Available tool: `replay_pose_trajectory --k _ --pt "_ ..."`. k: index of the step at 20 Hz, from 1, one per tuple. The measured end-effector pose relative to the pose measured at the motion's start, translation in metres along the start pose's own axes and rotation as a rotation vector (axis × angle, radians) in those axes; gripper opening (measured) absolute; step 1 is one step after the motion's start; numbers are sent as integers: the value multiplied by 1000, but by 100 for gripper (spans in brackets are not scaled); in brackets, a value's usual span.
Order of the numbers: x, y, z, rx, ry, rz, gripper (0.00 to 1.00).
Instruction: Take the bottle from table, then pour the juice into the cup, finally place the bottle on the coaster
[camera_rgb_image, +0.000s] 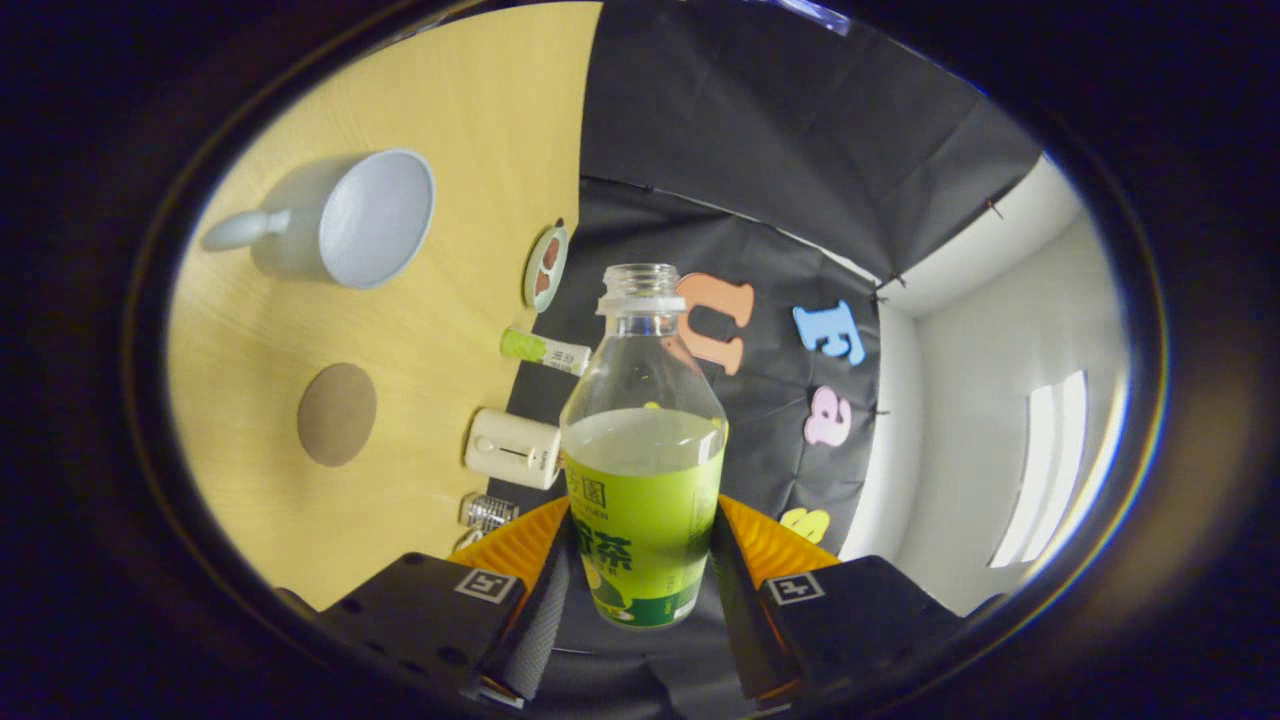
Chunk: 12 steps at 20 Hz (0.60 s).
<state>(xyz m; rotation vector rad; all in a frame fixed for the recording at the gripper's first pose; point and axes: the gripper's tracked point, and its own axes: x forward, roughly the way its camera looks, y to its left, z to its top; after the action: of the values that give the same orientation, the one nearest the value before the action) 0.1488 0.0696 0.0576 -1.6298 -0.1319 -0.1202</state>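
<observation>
The claw (640, 560) pinches the clear, uncapped plastic bottle with a green label (643, 470) at its label band, lifted off the tabletop (430, 330). Roughly half-full, light, smooth, squeezable; the grey mug (345, 220) sits well apart from the bottle.

The tool (642, 560) is rolled onto its side, so the scene ahead of it stands turned a quarter. Its two fingers (545, 590) reach forward and close in from either side on the labelled lower body of the bottle (645, 450), both pressing against it. The bottle is carried between them, neck pointing away from the tool.
</observation>
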Motion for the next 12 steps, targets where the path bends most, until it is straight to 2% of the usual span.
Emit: replay_pose_trajectory --k 6,12 --pt "-11 -3 -8 326 32 61 76" --pt "-21 -10 -27 648 51 70 76"
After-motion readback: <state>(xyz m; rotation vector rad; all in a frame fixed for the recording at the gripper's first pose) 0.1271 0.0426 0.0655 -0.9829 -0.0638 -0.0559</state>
